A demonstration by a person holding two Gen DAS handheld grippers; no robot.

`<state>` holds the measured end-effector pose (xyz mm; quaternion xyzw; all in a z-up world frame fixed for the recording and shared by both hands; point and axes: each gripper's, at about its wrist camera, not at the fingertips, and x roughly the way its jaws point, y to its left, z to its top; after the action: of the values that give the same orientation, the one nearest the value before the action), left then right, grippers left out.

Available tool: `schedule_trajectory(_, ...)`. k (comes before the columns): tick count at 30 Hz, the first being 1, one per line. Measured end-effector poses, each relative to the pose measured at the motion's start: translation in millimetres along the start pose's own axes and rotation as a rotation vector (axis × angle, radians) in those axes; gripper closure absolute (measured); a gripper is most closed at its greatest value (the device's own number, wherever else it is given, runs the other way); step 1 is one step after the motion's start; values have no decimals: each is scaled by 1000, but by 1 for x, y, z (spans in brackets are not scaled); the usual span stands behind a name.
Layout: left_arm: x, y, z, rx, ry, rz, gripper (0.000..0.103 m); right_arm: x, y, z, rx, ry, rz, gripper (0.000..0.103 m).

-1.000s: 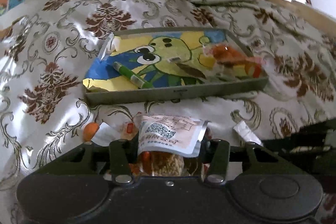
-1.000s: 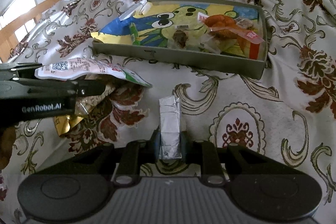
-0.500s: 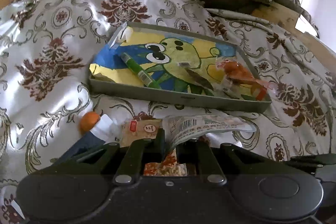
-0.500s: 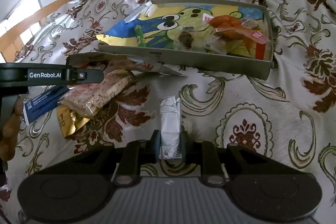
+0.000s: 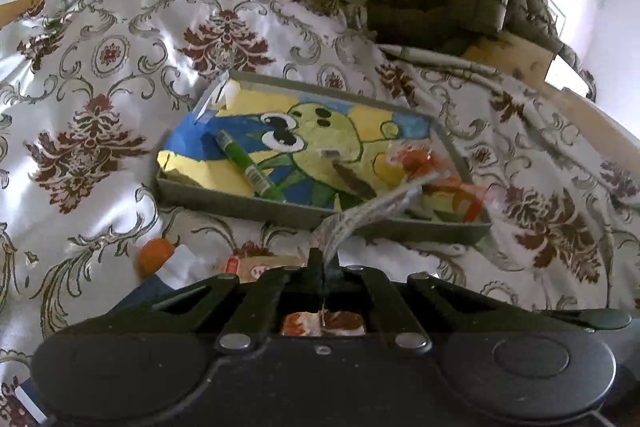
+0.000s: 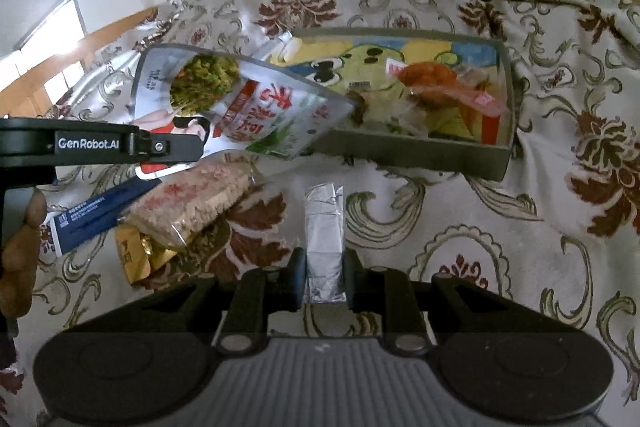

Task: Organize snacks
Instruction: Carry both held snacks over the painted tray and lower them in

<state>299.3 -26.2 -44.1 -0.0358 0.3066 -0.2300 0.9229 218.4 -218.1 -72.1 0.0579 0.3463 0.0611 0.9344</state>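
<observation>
Left gripper [image 5: 322,263] just clamped onto printed snack pouch [image 6: 236,107], lifting it at frame left toward tray [image 6: 404,155]. Right gripper [image 6: 324,277] keeps pinching foil packet [image 6: 324,223], lower centre. Both ready for tray.

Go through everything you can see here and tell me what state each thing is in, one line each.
Left gripper: shut on the printed snack pouch.
Printed snack pouch: lifted, tilted, held by one edge.
Right gripper: shut on the silver foil packet.
Silver foil packet: sealed, creased, pinched at its near end.
Grey cartoon-lined tray: partly filled.
Green tube: lying flat in the tray.
Clear-wrapped rice cracker bar: lying on the cloth, outside the tray.
</observation>
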Motion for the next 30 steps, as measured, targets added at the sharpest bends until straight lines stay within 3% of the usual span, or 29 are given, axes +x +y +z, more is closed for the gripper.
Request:
schedule_trajectory(11,-7,-11,23,-7,-124,-36,103,-7,-8,15,28,-81,1,81)
schedule_trajectory(19,27,-12,61,-21,-216,-25,103,10,-21,69,90,-235,-13,81)
schedule_trajectory(24,64,-2,62,-38,-228,-6,103,42,-33,98,141,-270,-27,81)
schedule_trajectory(30,93,18,48,-68,-149,22,103,80,-35,112,138,-245,-45,81)
